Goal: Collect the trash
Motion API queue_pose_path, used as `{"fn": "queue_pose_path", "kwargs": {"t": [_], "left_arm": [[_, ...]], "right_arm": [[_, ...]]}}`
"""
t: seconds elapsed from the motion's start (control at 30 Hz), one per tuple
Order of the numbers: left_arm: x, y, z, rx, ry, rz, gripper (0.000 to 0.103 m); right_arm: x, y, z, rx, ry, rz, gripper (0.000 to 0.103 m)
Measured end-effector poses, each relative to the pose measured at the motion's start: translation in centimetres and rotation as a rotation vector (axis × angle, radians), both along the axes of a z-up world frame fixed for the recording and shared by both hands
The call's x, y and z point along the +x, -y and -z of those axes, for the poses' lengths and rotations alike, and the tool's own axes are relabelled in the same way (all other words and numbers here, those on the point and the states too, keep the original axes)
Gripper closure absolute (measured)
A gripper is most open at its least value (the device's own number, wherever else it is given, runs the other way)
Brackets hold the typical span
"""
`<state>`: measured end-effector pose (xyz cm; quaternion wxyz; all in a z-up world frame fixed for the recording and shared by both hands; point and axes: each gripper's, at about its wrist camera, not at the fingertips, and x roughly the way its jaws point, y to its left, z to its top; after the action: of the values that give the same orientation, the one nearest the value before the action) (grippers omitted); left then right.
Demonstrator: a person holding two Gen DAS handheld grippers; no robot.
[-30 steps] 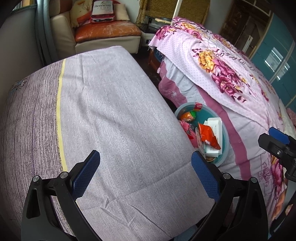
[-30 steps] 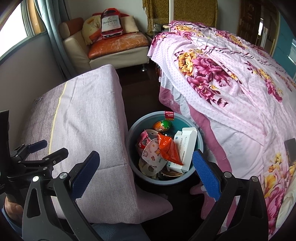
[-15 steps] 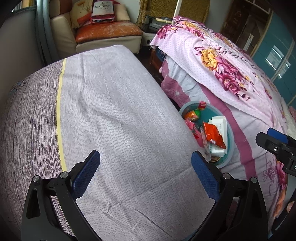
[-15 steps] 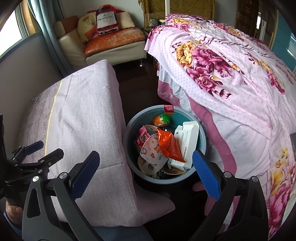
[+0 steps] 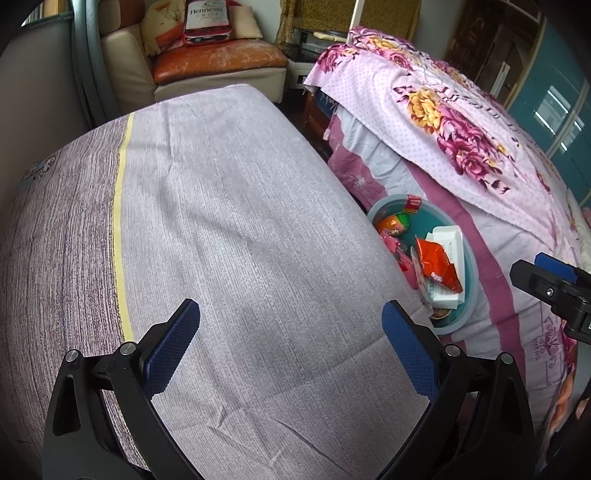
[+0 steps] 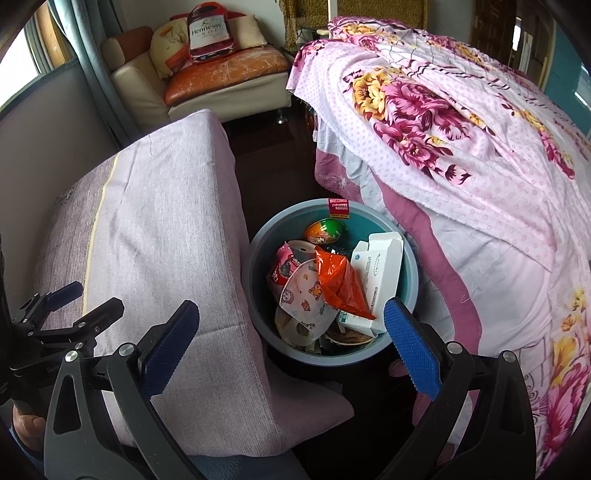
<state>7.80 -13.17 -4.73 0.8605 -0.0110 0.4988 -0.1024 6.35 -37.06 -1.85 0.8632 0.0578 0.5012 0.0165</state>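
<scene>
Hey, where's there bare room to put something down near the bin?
The lilac cloth top is bare from its yellow stripe to the edge beside the bin. The bin is crowded with wrappers and a white box.

A round blue-grey bin (image 6: 404, 254) is standing on the floor, holding trash. An orange wrapper (image 6: 341, 284) is lying beside a white box (image 6: 380, 273), with an orange-green egg (image 6: 325, 230) sitting behind them.

"Hennessy" reads on the bottle-shaped cushion (image 6: 205, 31) on the far sofa (image 6: 225, 66); the red label (image 6: 338, 206) on the bin's (image 6: 408, 291) far rim is illegible.
</scene>
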Motion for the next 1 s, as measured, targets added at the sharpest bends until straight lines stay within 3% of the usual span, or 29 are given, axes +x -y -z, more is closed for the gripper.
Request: {"fn": "queue_pose_path", "kwargs": {"t": [0.53, 1.0], "left_arm": [[0.3, 0.2, 1.1, 0.013, -0.021, 0.003, 0.004], [0.0, 0.4, 0.9, 0.006, -0.024, 0.007, 0.004]], "right_arm": [[0.5, 0.2, 1.5, 0.006, -0.032, 0.001, 0.007], [0.4, 0.1, 1.0, -0.009, -0.018, 0.000, 0.007]]}}
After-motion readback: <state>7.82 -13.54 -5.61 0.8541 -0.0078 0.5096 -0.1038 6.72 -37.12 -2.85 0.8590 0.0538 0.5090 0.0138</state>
